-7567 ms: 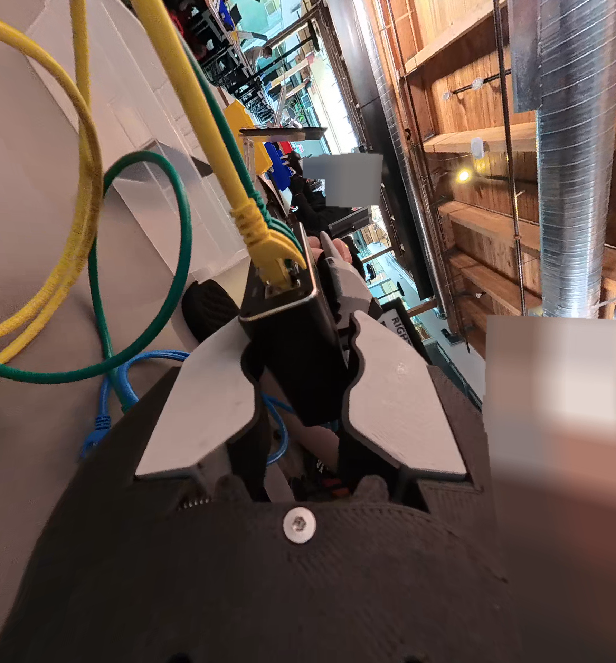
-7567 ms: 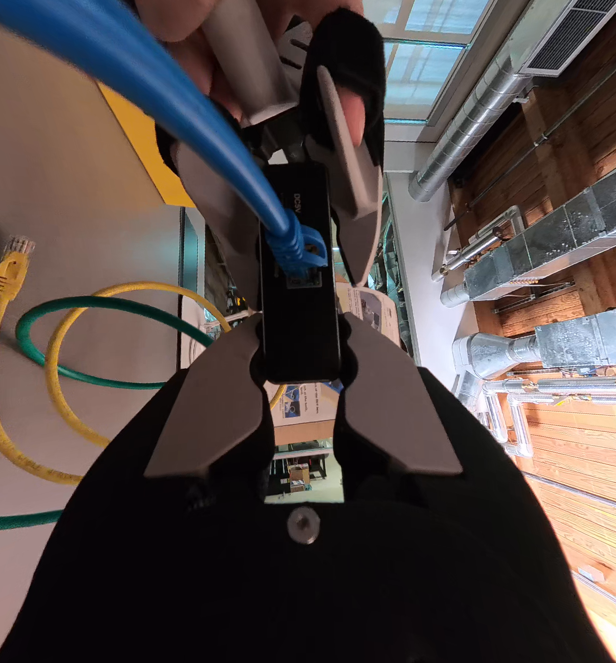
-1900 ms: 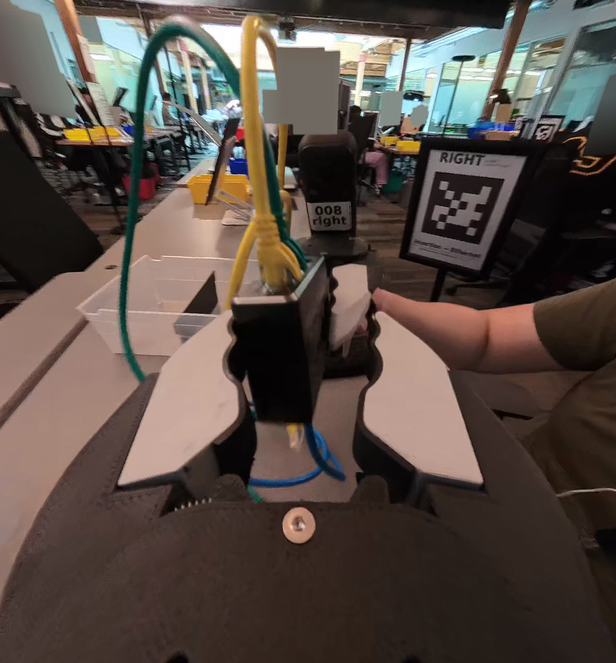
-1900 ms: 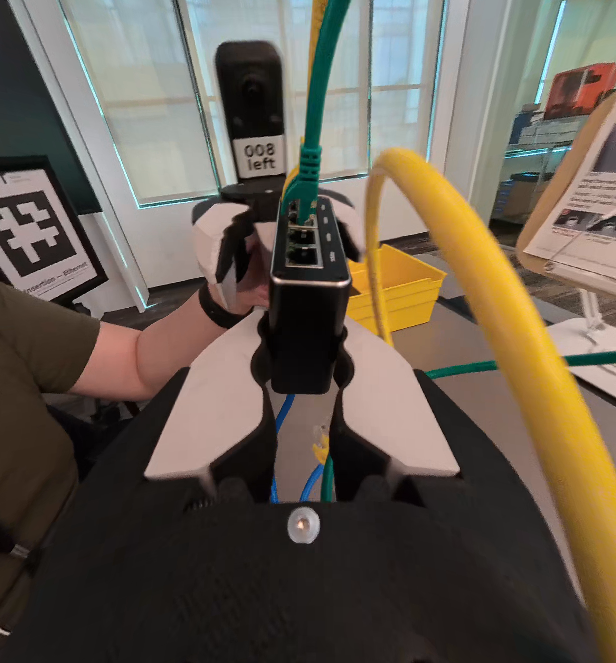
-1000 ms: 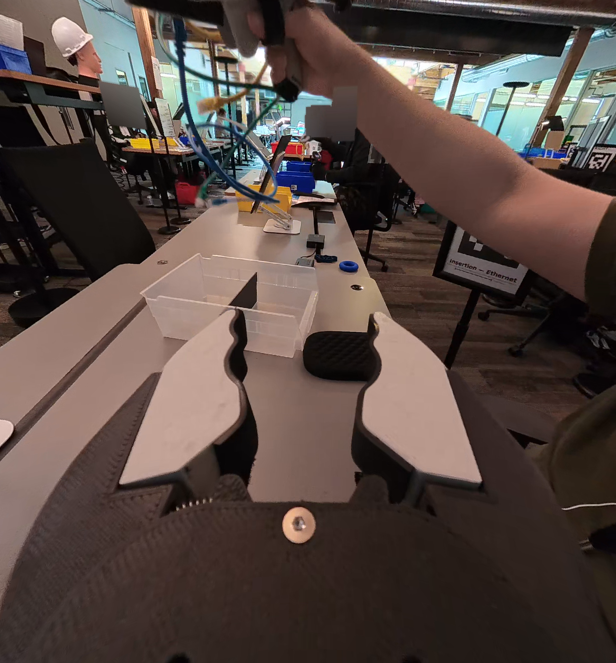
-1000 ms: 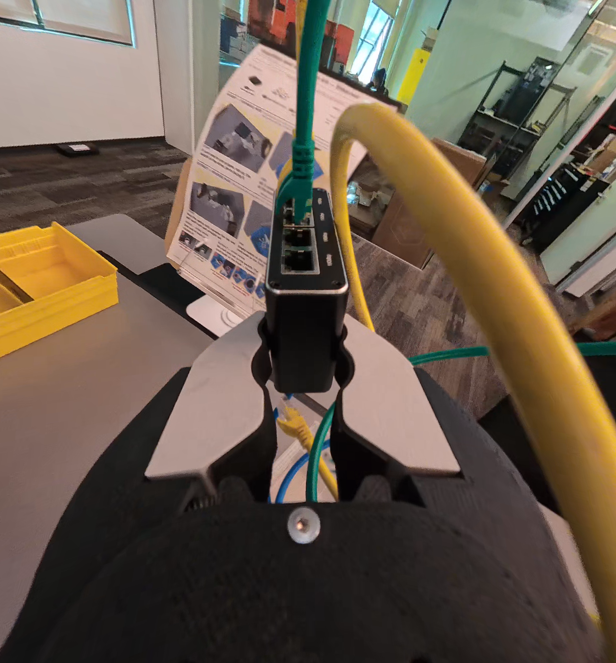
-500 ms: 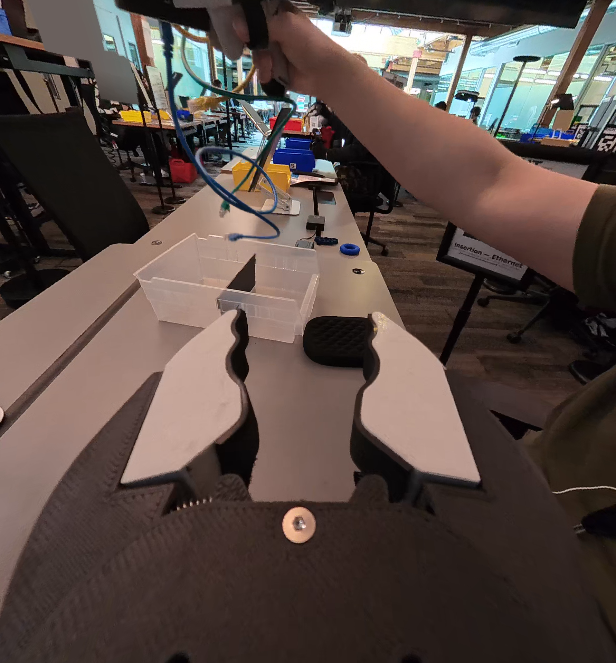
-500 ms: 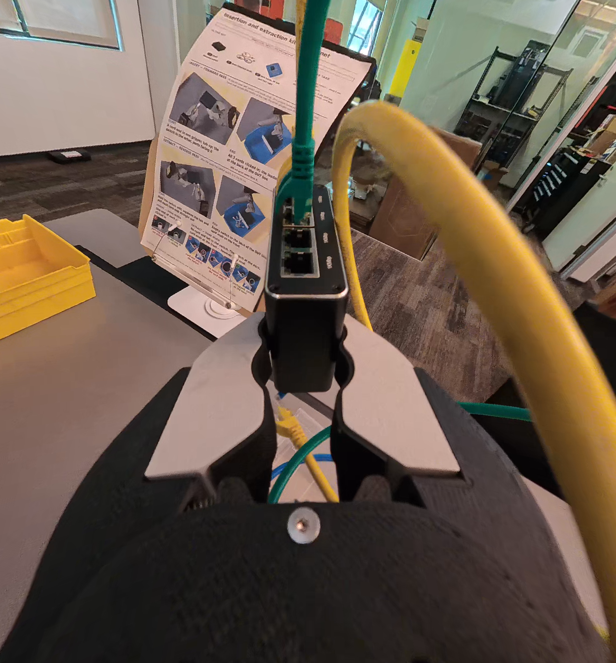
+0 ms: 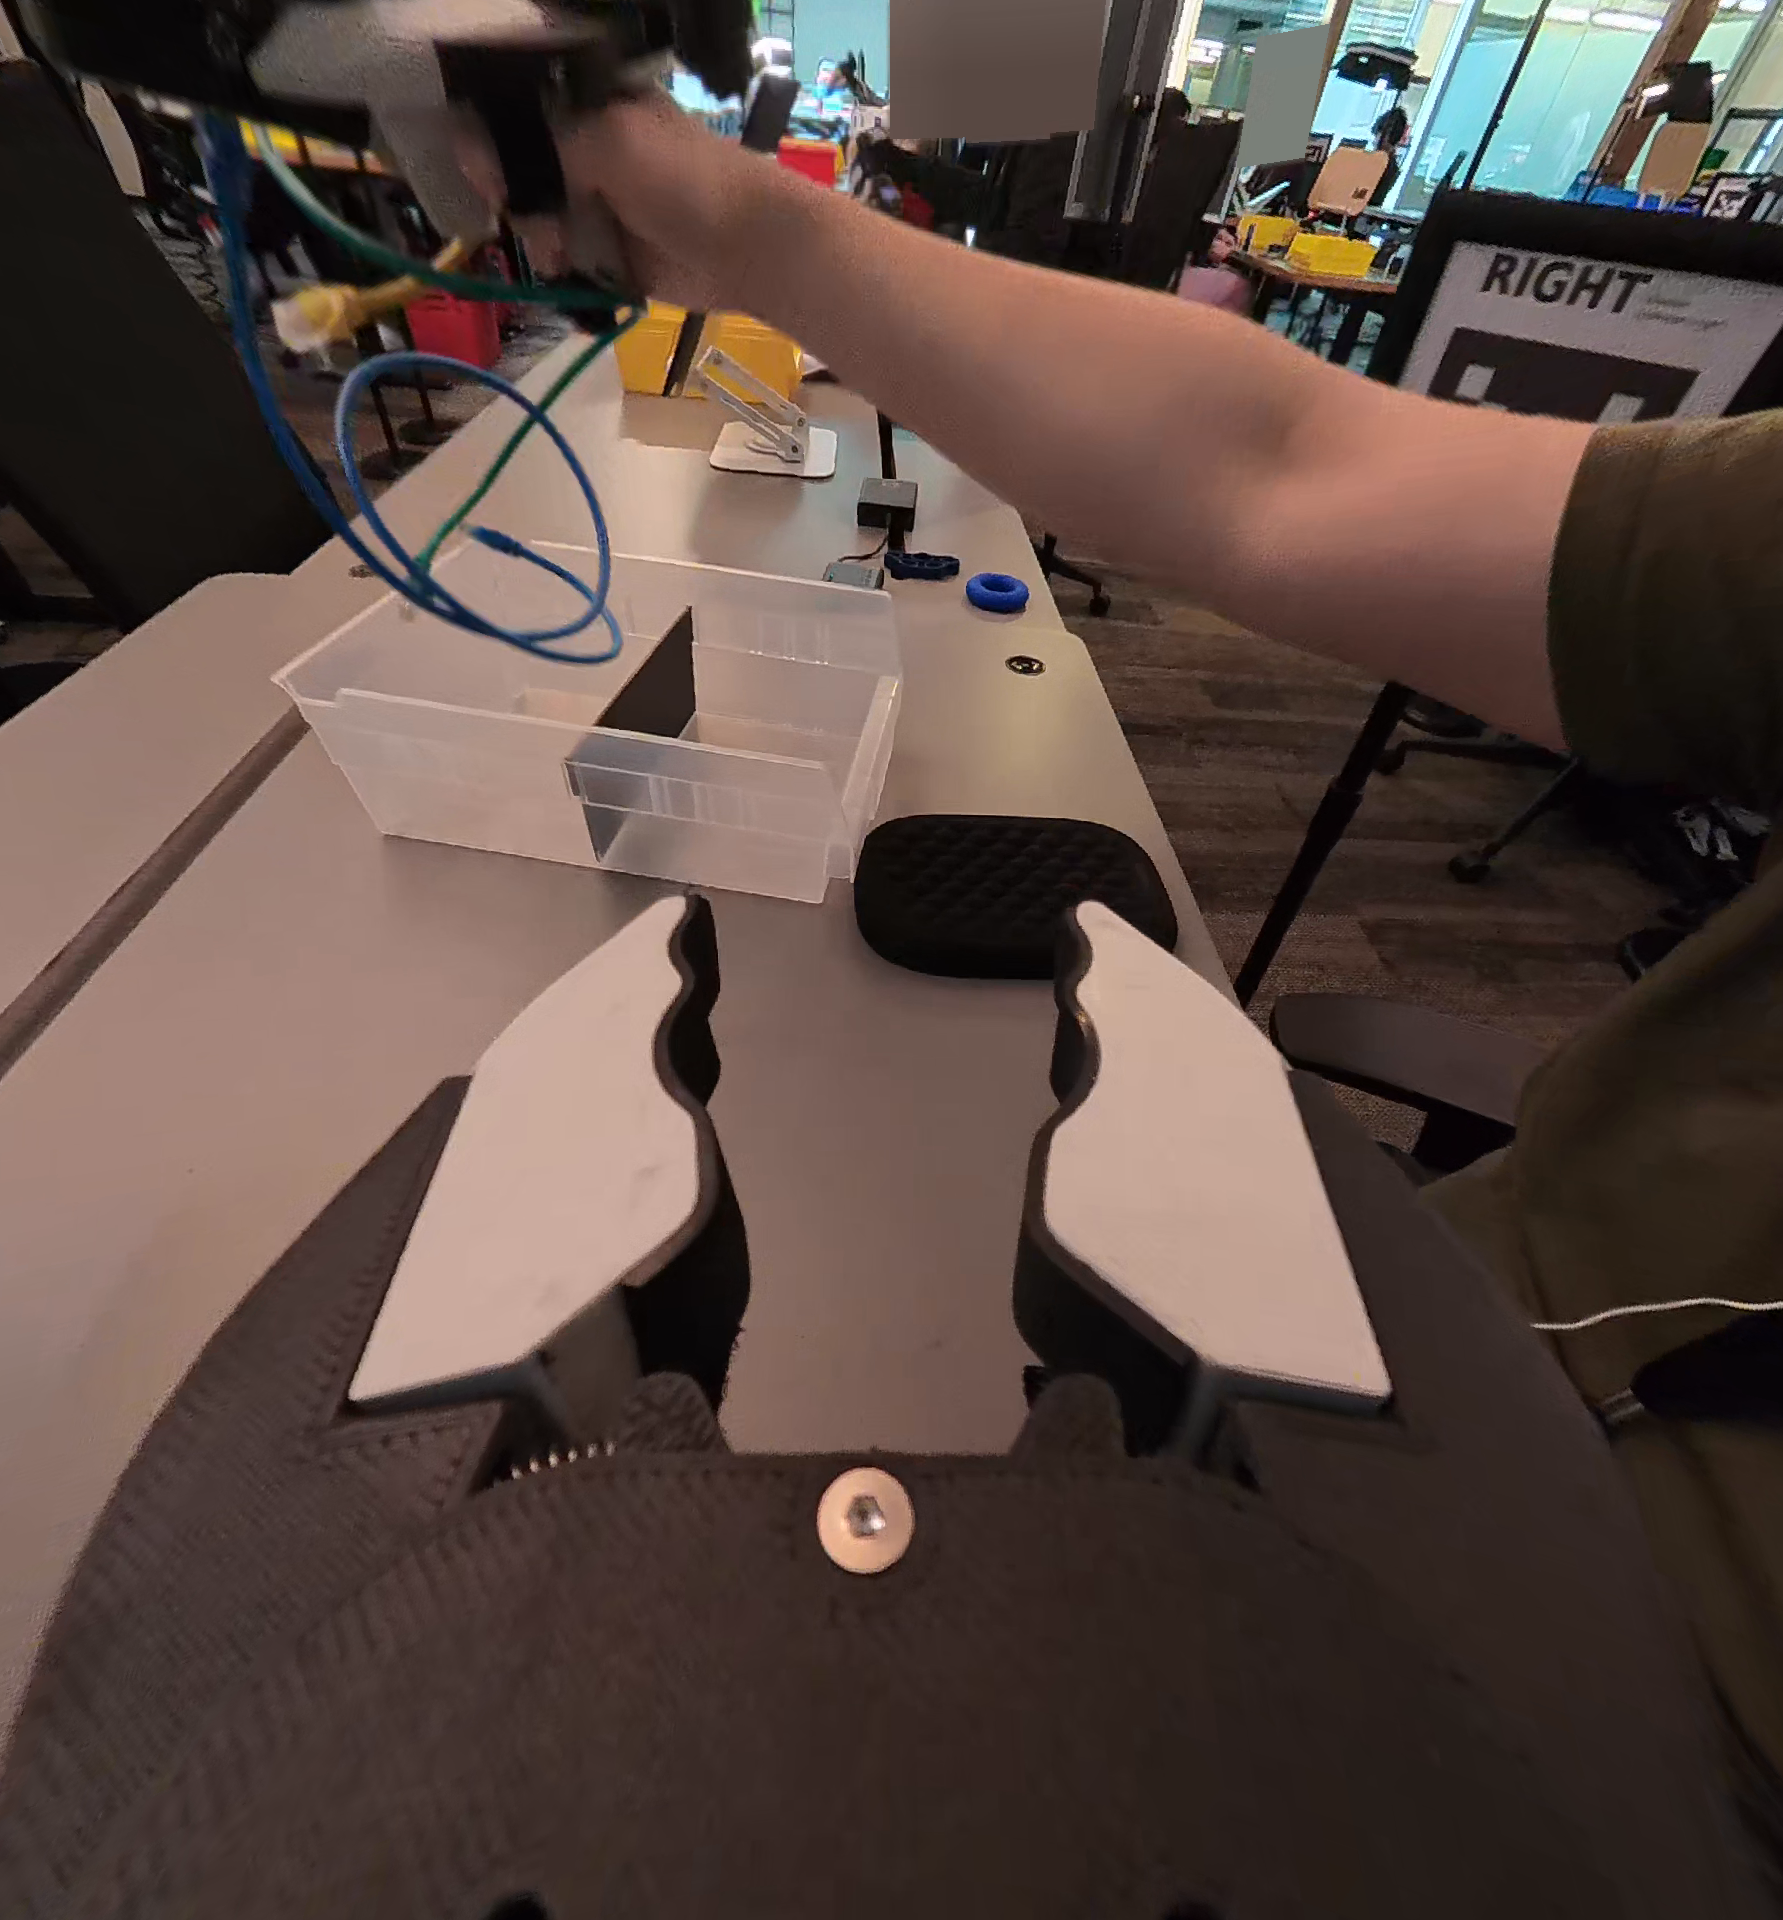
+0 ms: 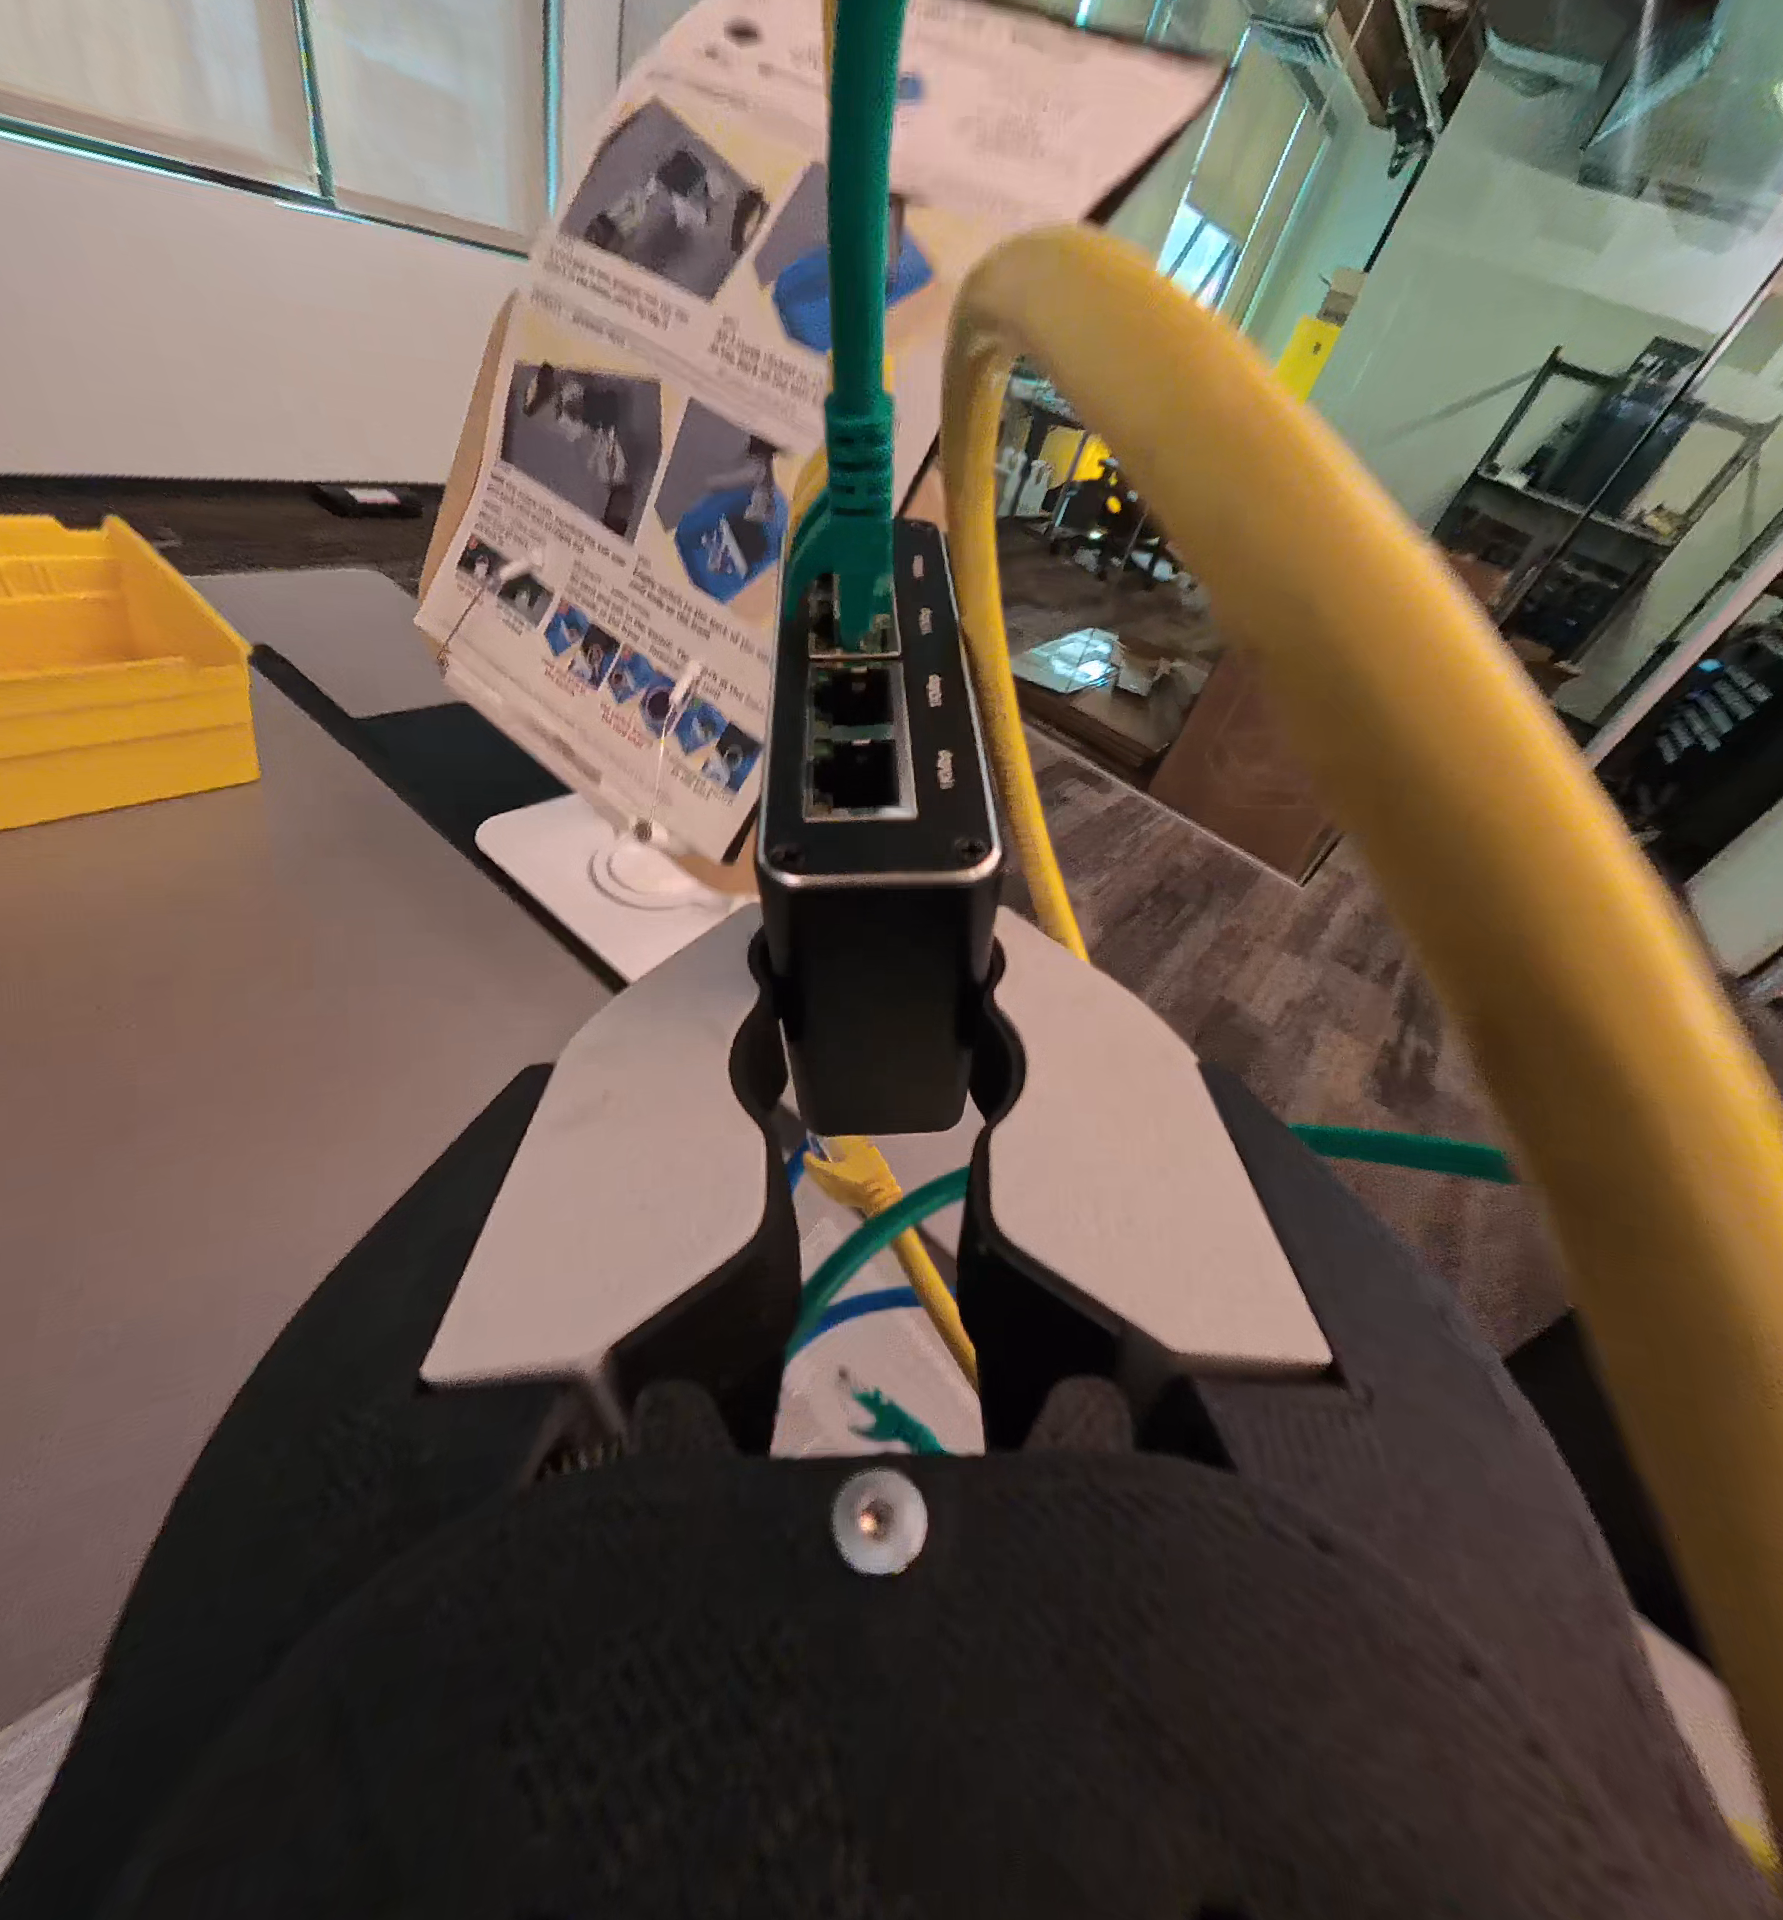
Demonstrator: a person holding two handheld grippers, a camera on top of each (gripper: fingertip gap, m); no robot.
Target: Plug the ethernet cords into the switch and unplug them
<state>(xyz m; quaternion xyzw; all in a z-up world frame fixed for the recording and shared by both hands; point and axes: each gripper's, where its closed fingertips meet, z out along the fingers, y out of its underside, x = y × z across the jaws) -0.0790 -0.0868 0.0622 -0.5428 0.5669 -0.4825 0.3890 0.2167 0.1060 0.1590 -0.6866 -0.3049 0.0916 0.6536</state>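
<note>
- Jaws of the right gripper (image 10: 876,997) are clamped on the black switch (image 10: 879,831), which stands upright between them, its port face turned to the camera.
- Jaws of the left gripper (image 9: 882,935) stand apart with nothing between them, low over the grey bench (image 9: 243,1039).
- A green cord (image 10: 861,312) is plugged into the switch's far port; the two nearer ports are bare.
- A yellow cord (image 10: 1386,727) arcs past the switch on the right; where its end goes is hidden.
- Below the right jaws hang a loose yellow plug (image 10: 851,1169), green loops and a bit of blue cord.
- From the left wrist view, the person's arm (image 9: 1126,416) reaches across, and a blue cord (image 9: 471,499) dangles in loops above a clear divided bin (image 9: 721,810).
- A black quilted pad (image 9: 1012,894) lies just right of the bin.
</note>
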